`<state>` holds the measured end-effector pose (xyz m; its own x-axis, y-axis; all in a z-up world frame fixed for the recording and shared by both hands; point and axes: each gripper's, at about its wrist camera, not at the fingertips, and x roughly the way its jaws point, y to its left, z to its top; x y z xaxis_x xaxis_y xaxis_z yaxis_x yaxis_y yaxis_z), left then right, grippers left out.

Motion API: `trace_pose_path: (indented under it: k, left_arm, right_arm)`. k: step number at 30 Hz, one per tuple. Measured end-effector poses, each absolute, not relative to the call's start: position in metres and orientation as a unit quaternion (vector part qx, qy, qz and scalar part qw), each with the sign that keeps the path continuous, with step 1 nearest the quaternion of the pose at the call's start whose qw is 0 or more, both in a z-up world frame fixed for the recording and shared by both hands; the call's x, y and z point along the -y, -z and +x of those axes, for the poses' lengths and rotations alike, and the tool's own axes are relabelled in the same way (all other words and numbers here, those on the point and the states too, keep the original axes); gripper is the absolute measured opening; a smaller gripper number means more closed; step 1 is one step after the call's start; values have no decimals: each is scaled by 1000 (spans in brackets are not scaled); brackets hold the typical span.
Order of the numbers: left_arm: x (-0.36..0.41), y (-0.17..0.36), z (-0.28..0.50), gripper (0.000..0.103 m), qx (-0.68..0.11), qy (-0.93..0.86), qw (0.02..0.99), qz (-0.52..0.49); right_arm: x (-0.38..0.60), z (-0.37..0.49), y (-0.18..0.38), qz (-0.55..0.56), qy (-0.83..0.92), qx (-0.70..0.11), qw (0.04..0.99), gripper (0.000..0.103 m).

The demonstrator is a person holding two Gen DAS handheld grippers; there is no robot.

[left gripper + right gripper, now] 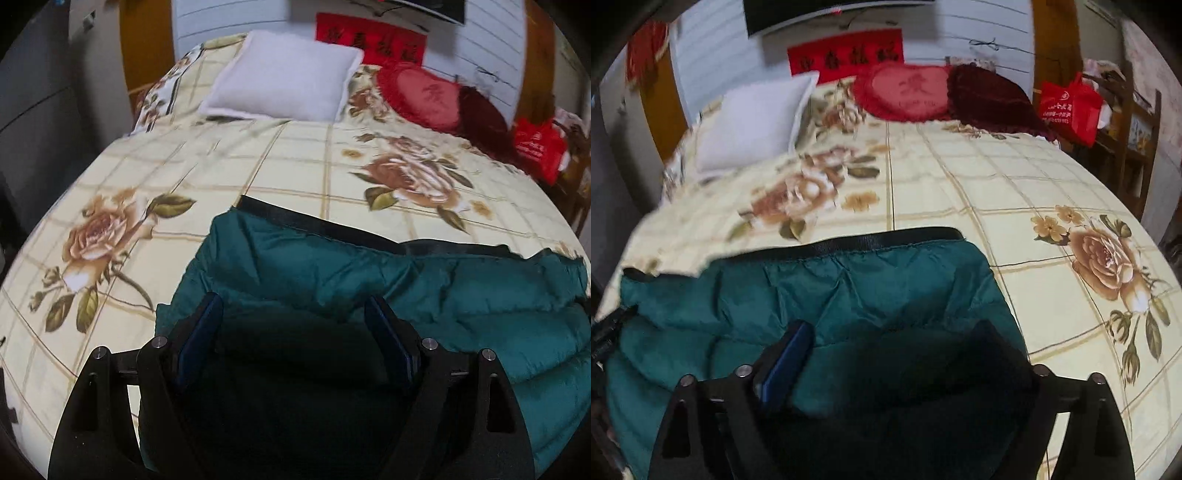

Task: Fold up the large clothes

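A teal jacket [369, 280] with a black hem lies on a bed [258, 162], filling the lower part of both frames. The left hand-held gripper [295, 314] and the right hand-held gripper [894, 339] both hover spread wide over the padding, gripping nothing. Only the left view shows a grey cabinet [33, 110] at upper left; only the right shows wooden shelving [1137, 122] at upper right. A white pillow [284, 81], red cushion [905, 92] and red bag [1071, 107] sit at the head.
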<state>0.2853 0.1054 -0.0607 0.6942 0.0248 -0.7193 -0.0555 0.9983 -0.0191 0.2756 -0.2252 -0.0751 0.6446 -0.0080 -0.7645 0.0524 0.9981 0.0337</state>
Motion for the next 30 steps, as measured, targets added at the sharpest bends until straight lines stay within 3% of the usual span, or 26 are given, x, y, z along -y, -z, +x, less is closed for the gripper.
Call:
trace_pose_path:
  k: [8,21,25,30]
  left_arm:
    - [-117,76,300,82,-412,-88,906,-45]
    - [-126,73,296,81,-411,-75,906,-73]
    - [-139,49,275,81,-381,-40,917,-110]
    - [-138,31,227,81,-379,22,920,-96]
  right_arm:
    - [232,314,103,41,8,-459,888,102]
    - [231,319,97,42,-32,-481,875,103]
    - [256,283,50,98,-28,-402,910,100]
    - [262,228,29,130,-81,-383,911,101]
